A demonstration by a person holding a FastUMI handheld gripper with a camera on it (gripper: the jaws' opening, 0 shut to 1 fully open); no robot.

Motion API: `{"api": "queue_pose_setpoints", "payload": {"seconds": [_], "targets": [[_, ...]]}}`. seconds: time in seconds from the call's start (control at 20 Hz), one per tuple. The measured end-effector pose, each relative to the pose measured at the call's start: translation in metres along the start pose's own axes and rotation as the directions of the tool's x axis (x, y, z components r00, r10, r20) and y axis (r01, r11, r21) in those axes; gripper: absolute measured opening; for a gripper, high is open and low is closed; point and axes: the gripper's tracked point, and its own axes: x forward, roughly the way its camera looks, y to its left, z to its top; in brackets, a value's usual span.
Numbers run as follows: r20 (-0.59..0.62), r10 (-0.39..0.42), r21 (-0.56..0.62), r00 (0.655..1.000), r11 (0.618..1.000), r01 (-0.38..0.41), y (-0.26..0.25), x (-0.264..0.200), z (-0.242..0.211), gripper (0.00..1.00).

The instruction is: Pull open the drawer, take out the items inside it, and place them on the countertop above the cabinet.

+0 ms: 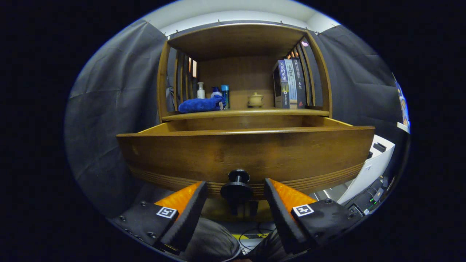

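Observation:
The wooden drawer (pixel 247 153) stands pulled out toward me, its front panel wide across the view. Its dark round knob (pixel 237 185) sits between my two fingers, with a gap on each side, so neither finger touches it. My gripper (pixel 236 191) is open. The drawer's inside is hidden behind its front panel. Above it runs the countertop (pixel 262 112) of the cabinet, where a blue cloth (pixel 202 104) lies on the left.
On the countertop stand a white pump bottle (pixel 200 91), a blue-capped bottle (pixel 225 95), a small lidded ceramic pot (pixel 255 99) and several upright books (pixel 290 84). A white box (pixel 369 169) and cables lie low to the right.

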Motion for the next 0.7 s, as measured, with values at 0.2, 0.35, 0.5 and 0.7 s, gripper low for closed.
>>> {"api": "queue_pose_setpoints", "payload": {"seconds": [0.2,0.35,0.5,0.7], "targets": [[0.189,0.025,0.068,0.982,0.997,-0.039,-0.001,-0.019,0.102,0.99],[0.263,0.076,-0.003,0.962,0.997,-0.078,0.001,-0.008,0.198,0.98],[0.195,0.116,-0.091,0.974,0.991,-0.1,0.014,0.029,0.25,0.97],[-0.005,0.138,-0.134,0.99,0.981,-0.138,0.038,0.099,0.247,0.97]]}}
